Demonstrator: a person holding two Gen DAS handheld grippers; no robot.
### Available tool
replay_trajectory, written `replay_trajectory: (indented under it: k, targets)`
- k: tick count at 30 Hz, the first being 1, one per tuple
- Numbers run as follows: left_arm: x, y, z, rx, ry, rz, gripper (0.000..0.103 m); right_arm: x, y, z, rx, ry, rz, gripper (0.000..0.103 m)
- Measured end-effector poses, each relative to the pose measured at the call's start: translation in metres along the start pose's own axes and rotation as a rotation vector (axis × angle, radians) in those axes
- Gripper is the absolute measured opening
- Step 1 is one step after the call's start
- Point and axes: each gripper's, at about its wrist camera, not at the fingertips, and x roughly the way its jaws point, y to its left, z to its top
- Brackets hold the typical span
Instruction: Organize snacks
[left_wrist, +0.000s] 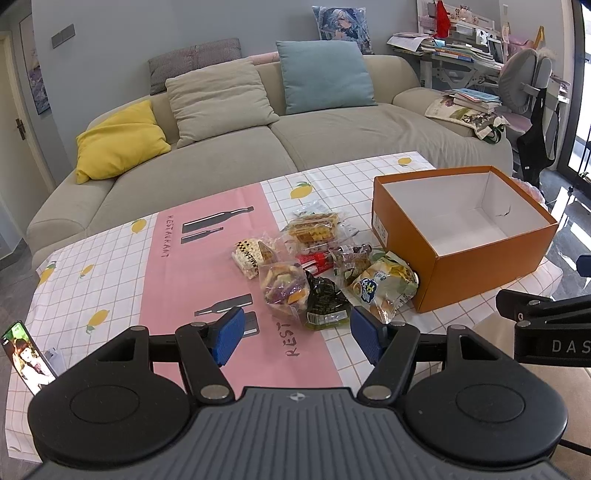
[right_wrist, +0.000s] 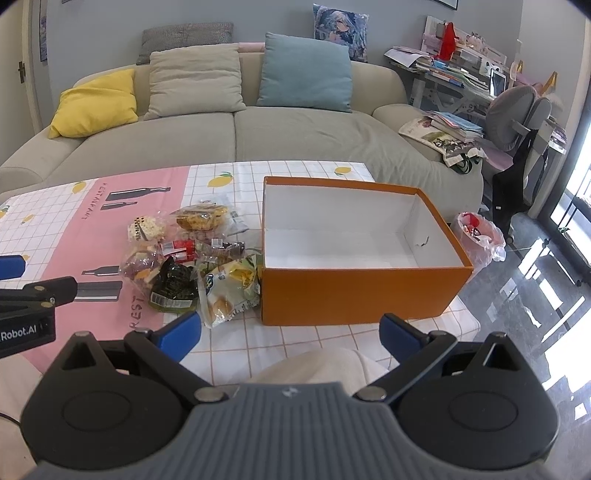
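Snacks (left_wrist: 317, 266) lie heaped on the table (left_wrist: 110, 258) just beside the empty orange box (left_wrist: 461, 273); nothing is packed yet. Left gripper (left_wrist: 295, 334) and right gripper (right_wrist: 291, 332) hover spread wide, empty. Next, likely grasp the nearest packet.

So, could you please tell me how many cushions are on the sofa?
5: yellow cushion at left, beige cushion, grey cushion behind it, blue cushion, printed cushion on the backrest.

One orange box (right_wrist: 354, 291) stands right of the snack pile (left_wrist: 317, 266), which holds roughly eight packets. Four cushions lean on one far sofa (right_wrist: 295, 136), a fifth above. Two grippers, one phone (left_wrist: 27, 358) near left.
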Motion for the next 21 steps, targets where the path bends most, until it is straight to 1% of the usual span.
replay_trajectory:
  k: [21]
  targets:
    - [-0.0002, 0.0009, -0.0027, -0.001, 0.001, 0.0, 0.078, 0.0009, 0.0002, -0.0009, -0.003, 0.007, -0.001, 0.1]
